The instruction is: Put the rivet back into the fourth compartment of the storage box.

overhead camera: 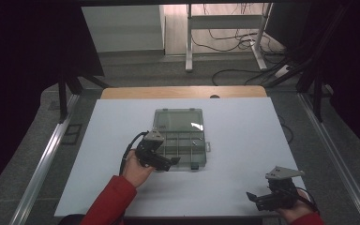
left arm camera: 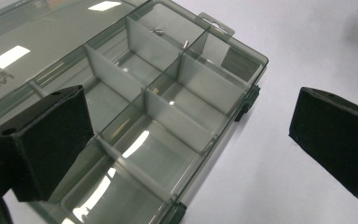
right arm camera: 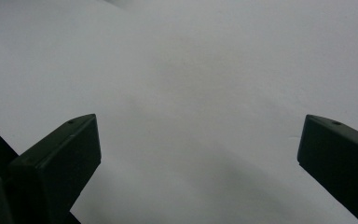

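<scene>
A clear, smoke-tinted box (overhead camera: 180,139) lies open near the middle of the white table (overhead camera: 243,140), a little left of centre in the high view. Its lid (overhead camera: 178,120) is folded back flat on the far side, and the tray part faces the person. In the left gripper view the tray (left arm camera: 168,116) is split by pale grey dividers (left arm camera: 179,119) into several compartments. Two small screws (left arm camera: 158,31) lie in a far compartment by the hanging tab (left arm camera: 216,24); whether the other compartments hold anything else I cannot tell, since glare covers their floors. Dark latches (left arm camera: 246,105) sit on the tray's front edge.

The left gripper (overhead camera: 166,162) hovers at the tray's near left corner, held in the person's left hand (overhead camera: 135,171), which comes out of a red sleeve (overhead camera: 110,201). Its jaws stand wide apart and hold nothing: in its own view one jaw hangs over the tray's near compartments and the other over bare table beyond the front edge, so the front wall lies between them. Whether either jaw touches the box cannot be told.

The right gripper (overhead camera: 258,199) rests low at the near right corner of the table, well apart from the box, in the person's right hand (overhead camera: 296,211). Its jaws too are spread wide and empty, with only white tabletop (right arm camera: 191,93) between them.

Past the table's far wooden edge (overhead camera: 183,92) lie grey floor, cables (overhead camera: 234,42) and a white stand (overhead camera: 225,28).
</scene>
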Motion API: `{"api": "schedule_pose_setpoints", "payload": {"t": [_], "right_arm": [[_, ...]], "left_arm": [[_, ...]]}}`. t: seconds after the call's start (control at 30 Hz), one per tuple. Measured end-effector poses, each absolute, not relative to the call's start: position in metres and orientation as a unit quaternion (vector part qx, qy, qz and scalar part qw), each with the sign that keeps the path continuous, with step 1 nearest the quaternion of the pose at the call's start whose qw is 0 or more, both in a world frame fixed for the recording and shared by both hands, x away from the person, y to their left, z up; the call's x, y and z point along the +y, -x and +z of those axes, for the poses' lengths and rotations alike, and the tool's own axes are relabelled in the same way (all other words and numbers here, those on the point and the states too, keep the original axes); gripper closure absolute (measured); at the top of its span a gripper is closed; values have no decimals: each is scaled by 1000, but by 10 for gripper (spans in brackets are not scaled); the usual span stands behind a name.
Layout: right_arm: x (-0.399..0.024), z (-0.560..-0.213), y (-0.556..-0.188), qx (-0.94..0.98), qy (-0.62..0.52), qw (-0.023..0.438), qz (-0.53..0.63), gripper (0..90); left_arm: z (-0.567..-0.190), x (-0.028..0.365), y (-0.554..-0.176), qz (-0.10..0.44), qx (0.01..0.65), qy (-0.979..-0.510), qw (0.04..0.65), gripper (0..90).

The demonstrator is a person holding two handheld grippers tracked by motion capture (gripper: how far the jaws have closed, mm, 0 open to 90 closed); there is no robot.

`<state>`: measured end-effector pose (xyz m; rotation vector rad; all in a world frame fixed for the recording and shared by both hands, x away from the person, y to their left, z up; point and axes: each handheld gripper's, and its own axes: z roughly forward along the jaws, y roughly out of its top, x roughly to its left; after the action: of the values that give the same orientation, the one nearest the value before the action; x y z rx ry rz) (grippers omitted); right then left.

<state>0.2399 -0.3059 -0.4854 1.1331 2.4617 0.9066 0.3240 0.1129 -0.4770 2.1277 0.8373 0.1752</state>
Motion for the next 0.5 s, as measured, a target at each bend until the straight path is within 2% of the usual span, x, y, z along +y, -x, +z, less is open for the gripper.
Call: {"api": "schedule_pose_setpoints", "payload": {"t": [0.5], "right_arm": [[-306, -484, -239, 848, -396, 144, 323, 0]], "left_arm": [[-476, 120, -297, 83, 304, -860, 402, 0]]}}
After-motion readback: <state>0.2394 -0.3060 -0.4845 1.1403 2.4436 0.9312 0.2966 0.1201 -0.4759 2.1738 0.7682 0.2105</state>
